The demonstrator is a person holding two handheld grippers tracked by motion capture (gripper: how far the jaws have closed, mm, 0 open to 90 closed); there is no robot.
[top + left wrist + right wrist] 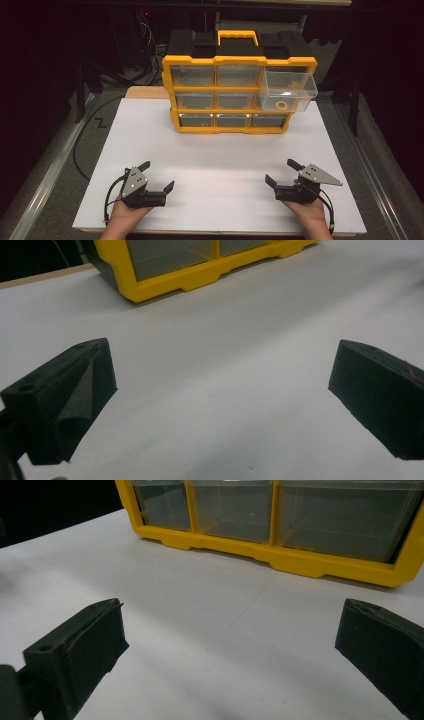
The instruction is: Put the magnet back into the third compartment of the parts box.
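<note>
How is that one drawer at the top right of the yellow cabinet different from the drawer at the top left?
The top right drawer is pulled out, jutting forward of the yellow frame; the top left drawer sits pushed in, flush with the frame. The top right drawer holds a small yellow ring on its floor; nothing can be made out in the top left drawer. Both are clear plastic drawers in the same top row of the organizer cabinet.

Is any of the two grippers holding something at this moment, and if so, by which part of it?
Nothing is held. The left gripper and the right gripper both rest open on the white board, with bare board between their jaws.
</note>
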